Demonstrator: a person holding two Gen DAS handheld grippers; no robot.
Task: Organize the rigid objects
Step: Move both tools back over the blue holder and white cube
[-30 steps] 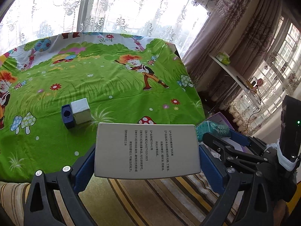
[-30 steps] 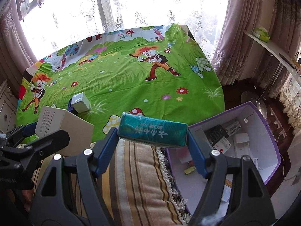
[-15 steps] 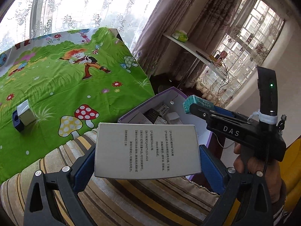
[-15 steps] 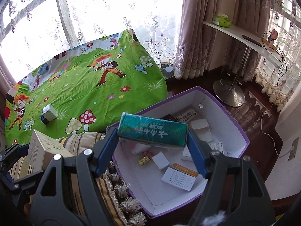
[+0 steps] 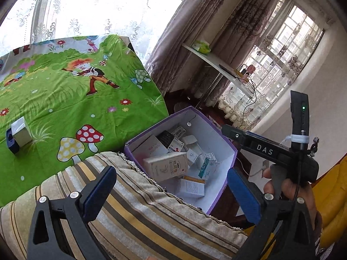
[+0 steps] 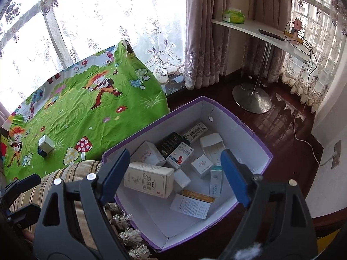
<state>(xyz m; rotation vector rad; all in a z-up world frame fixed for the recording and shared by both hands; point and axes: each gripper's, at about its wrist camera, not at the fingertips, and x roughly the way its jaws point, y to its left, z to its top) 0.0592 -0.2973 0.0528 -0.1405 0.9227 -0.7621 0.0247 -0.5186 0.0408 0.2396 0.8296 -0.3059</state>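
Left wrist view: a surface [image 5: 71,108] draped in a bright green cartoon cloth with mushrooms, flowers and a running figure stands before a lace-curtained window [image 5: 91,10]. To its right hang mauve drapes, and a narrow white shelf [image 5: 216,65] carries a green tissue pack [image 5: 201,46] and a tangle of cables. A small white box beside a blue block [image 5: 18,134] sits on the cloth, well to the left of the purple storage box [image 5: 229,151]. That storage box, white inside, stands just off the right edge of the cloth, against a striped cushion [image 5: 141,212]. It holds a loose heap of small cartons; the largest, a cream carton [image 5: 167,168] with a red mark, lies tilted on top of the others. The left tool [image 5: 173,192] hangs above the near rim of the storage box, its blue pads spread wide with nothing between them. The right tool's black body, lettered DAS, crosses the right side, gripped by a hand [image 5: 288,190].

Right wrist view: dark wooden floor [image 6: 288,134] surrounds the purple storage box [image 6: 245,125], and a round metal foot [image 6: 251,100] stands beyond it under the shelf. The right tool [image 6: 174,176] is directly over the storage box; its jaws have just been opening and now stand wide, gripping nothing. Below them lie the cream carton [image 6: 149,178], a black carton [image 6: 171,144], a teal-and-white carton [image 6: 216,181] and several white ones. The green cloth lies to the left of the storage box.
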